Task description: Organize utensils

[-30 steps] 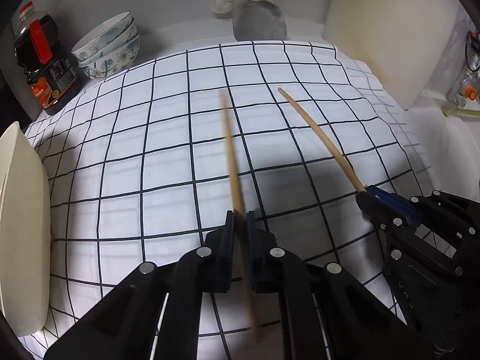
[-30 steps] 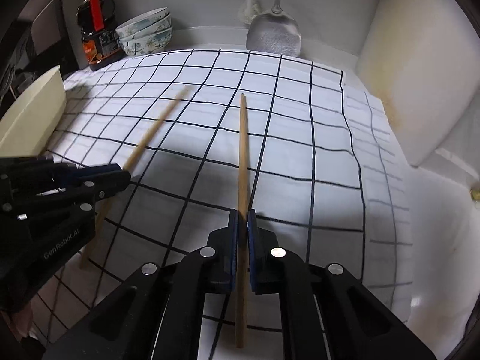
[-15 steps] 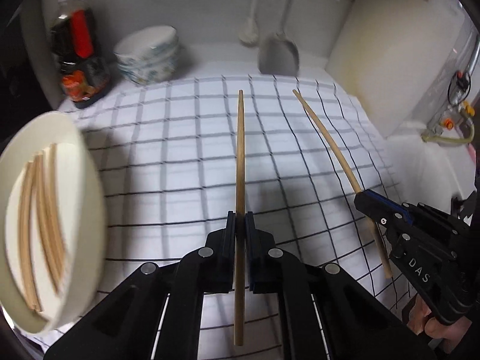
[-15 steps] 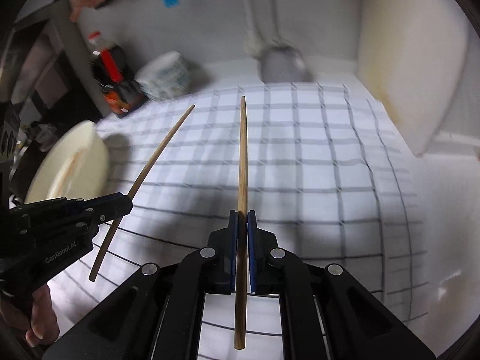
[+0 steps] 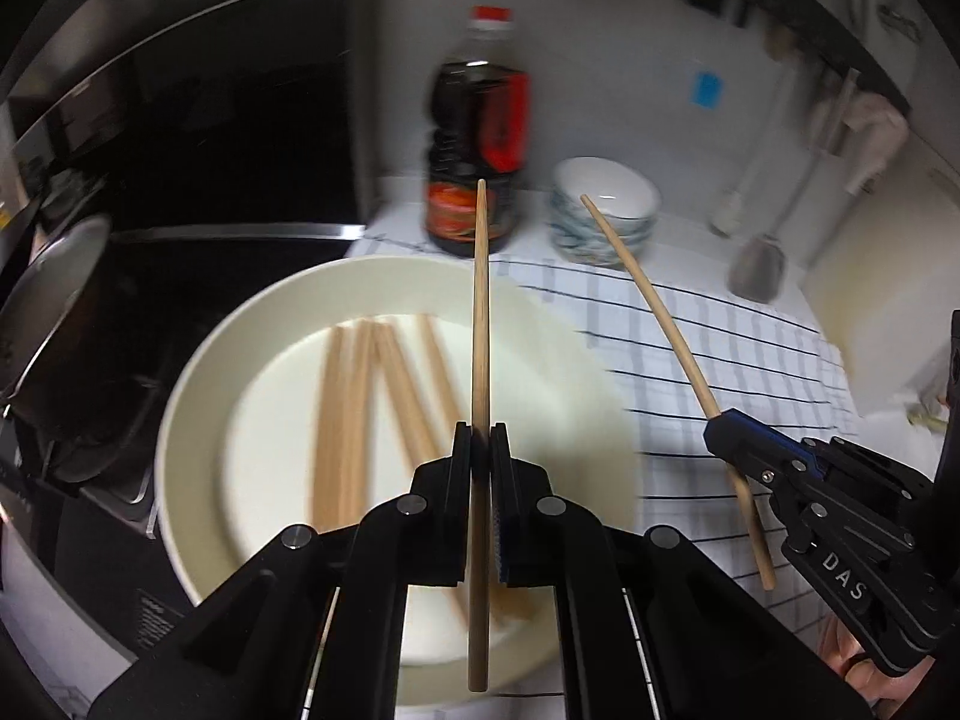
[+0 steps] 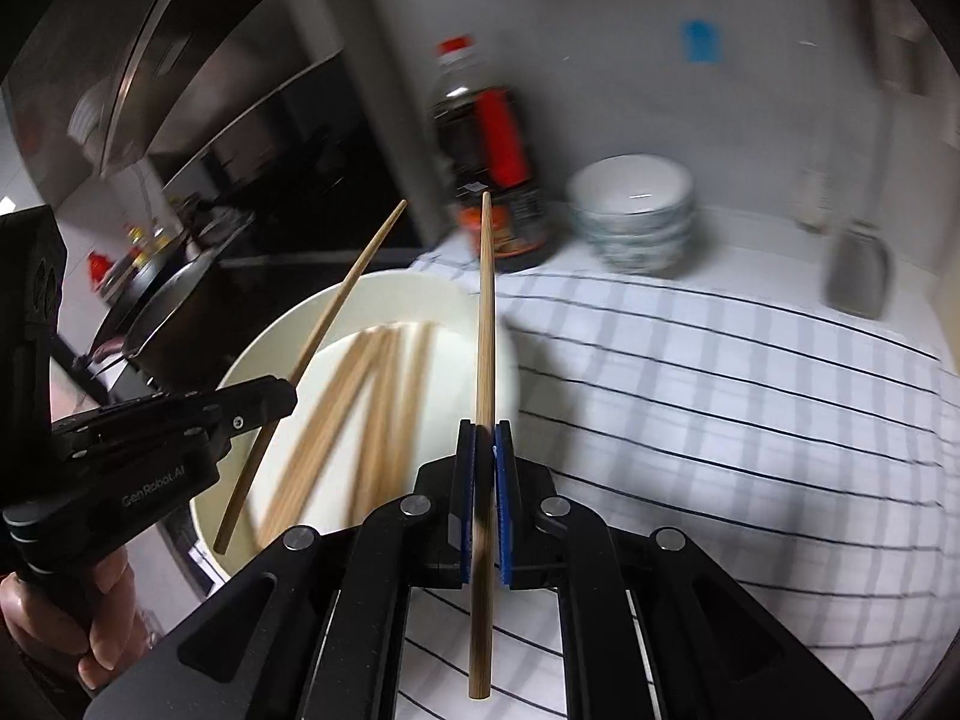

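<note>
- Left gripper: jaws clamped on one wooden chopstick, pinched partway along its length; tip points ahead toward the dark sauce bottle, butt end hangs back below the jaws.
- Directly under and ahead of this gripper: the cream plate. Held stick hangs above the plate, not touching it as far as the view shows.
- Right gripper: jaws likewise pinched on a second chopstick. It sits just to the right of the plate's rim, over the checked cloth, with only the stick's tip crossing the rim.
- Done so far, judging from the plate: several chopsticks already lie inside, fanned loosely. Count uncertain because of blur, at least four.
- In hand: two more sticks, one per gripper, both airborne, neither released.
- Left to do: lower both over the plate and open the jaws; right gripper needs to come further over the plate first.
- Cloth ahead of the right gripper shows no loose chopsticks in either view, so these two may be the last. Judgement only; part of the cloth is out of frame.
- Stack of bowls beside the bottle, apparently untouched.
</note>
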